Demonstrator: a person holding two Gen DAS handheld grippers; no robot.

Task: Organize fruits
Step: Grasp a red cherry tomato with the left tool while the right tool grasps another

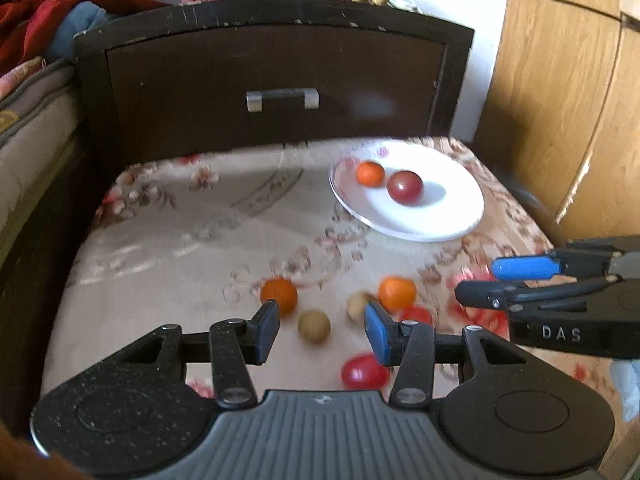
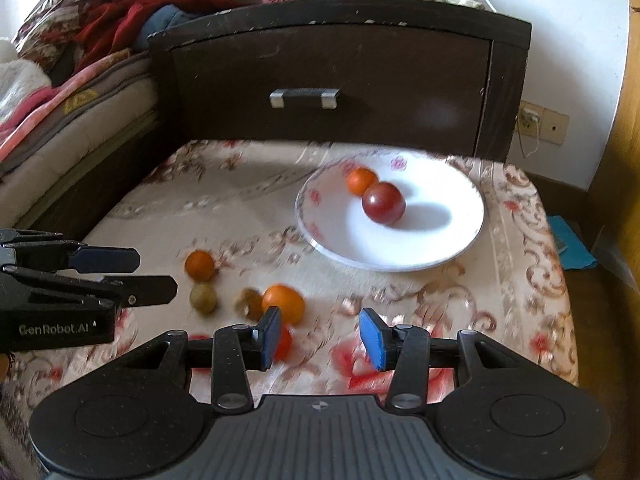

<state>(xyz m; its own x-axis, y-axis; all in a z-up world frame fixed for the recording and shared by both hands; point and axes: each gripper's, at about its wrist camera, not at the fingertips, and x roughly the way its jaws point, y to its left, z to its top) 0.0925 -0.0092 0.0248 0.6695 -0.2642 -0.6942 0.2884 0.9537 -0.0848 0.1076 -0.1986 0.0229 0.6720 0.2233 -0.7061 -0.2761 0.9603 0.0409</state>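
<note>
Both grippers hang low over the flowered cloth (image 2: 520, 264) with their jaws wide apart and nothing between them. From the left wrist camera, the left gripper (image 1: 322, 330) frames a loose group of fruit. From left to right there is an orange fruit (image 1: 280, 295) just behind the left finger, a small tan fruit (image 1: 314, 326) between the fingers, a second tan fruit (image 1: 358, 306), then another orange fruit (image 1: 397, 293) behind the blue pad. A red fruit (image 1: 365, 372) lies close under the right finger, and another red one (image 1: 416, 314) is partly hidden behind it. The right gripper (image 2: 320, 338) hovers over bare cloth to the right of this group. Farther back on the right stands the white plate (image 2: 440, 240), which holds a small orange fruit (image 2: 361, 181) touching a dark red fruit (image 2: 384, 203). Behind the cloth is a dark wooden drawer (image 2: 340, 88).
</note>
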